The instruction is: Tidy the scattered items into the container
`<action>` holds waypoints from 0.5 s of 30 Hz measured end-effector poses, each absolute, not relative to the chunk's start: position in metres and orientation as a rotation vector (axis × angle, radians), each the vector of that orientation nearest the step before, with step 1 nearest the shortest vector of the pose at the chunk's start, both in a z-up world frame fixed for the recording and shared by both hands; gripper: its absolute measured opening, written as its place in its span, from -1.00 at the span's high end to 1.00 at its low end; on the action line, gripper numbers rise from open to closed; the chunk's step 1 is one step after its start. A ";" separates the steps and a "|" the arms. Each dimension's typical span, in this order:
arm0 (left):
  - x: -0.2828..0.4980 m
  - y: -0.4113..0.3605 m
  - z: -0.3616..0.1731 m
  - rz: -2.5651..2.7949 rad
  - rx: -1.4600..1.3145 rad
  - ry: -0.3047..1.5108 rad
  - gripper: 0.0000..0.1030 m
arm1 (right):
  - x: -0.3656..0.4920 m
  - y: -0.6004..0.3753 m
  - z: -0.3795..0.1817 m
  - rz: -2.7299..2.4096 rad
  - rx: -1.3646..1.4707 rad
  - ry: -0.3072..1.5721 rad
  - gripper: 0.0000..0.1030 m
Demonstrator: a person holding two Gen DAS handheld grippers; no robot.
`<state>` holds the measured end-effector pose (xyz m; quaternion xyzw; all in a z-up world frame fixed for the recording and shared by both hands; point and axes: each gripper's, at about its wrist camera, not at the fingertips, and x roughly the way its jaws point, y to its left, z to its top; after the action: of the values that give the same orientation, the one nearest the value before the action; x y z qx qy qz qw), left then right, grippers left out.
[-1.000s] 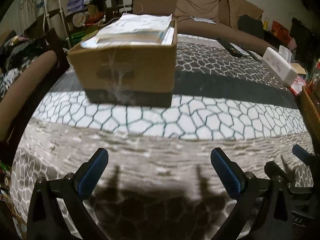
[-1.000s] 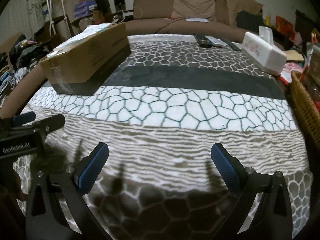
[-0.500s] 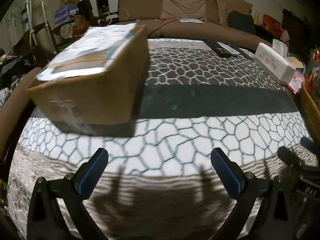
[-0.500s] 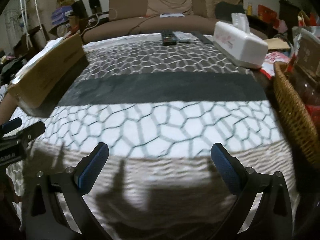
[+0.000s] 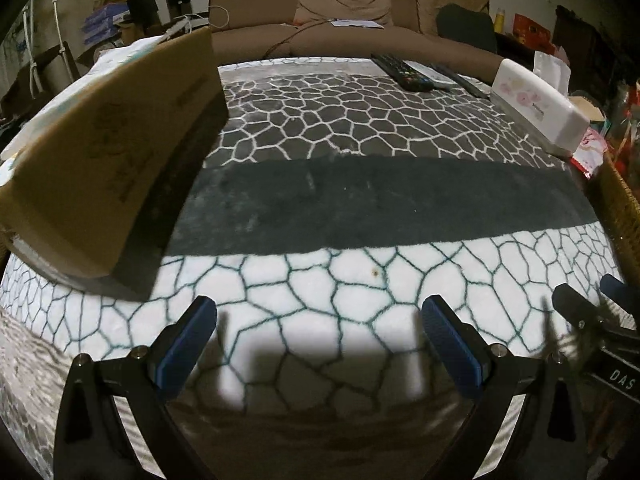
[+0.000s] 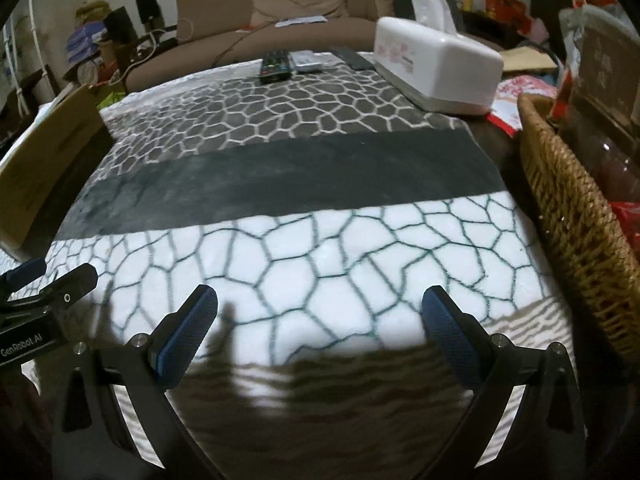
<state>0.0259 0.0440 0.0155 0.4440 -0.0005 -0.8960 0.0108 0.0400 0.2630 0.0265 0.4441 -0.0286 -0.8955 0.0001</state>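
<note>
A brown cardboard box (image 5: 104, 152) filled with flat white packets stands at the left of a patterned blanket (image 5: 360, 200); it also shows at the left edge of the right wrist view (image 6: 44, 152). Remote controls (image 5: 404, 70) lie at the blanket's far side, also in the right wrist view (image 6: 276, 66). A white tissue box (image 6: 436, 64) stands far right, also in the left wrist view (image 5: 540, 104). My left gripper (image 5: 320, 344) is open and empty over the white band. My right gripper (image 6: 320, 340) is open and empty beside it.
A woven wicker basket (image 6: 576, 232) stands at the blanket's right edge, with red packets behind it. A brown sofa (image 5: 340, 12) runs along the far side. Clutter and shelves fill the far left. The right gripper's tip (image 5: 592, 316) shows at the left wrist view's right edge.
Both grippers have moved forward and swung to the right. The cardboard box has slid to the left of both views; the tissue box and basket have come closer. Both stay open.
</note>
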 end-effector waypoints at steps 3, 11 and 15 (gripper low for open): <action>0.020 0.041 0.010 -2.774 1.407 0.011 -1.00 | 0.035 0.267 0.022 -2.796 1.420 -0.128 -1.00; 0.019 0.038 0.003 -2.774 1.416 0.019 -1.00 | 0.030 0.255 0.016 -2.805 1.492 -0.013 -1.00; 0.019 0.038 0.003 -2.776 1.414 0.018 -1.00 | 0.030 0.257 0.016 -2.805 1.493 -0.011 -1.00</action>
<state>0.0188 0.0378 0.0028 0.4539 0.0059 -0.8909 0.0133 0.0301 0.2571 0.0155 0.4699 -0.0034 -0.8825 -0.0179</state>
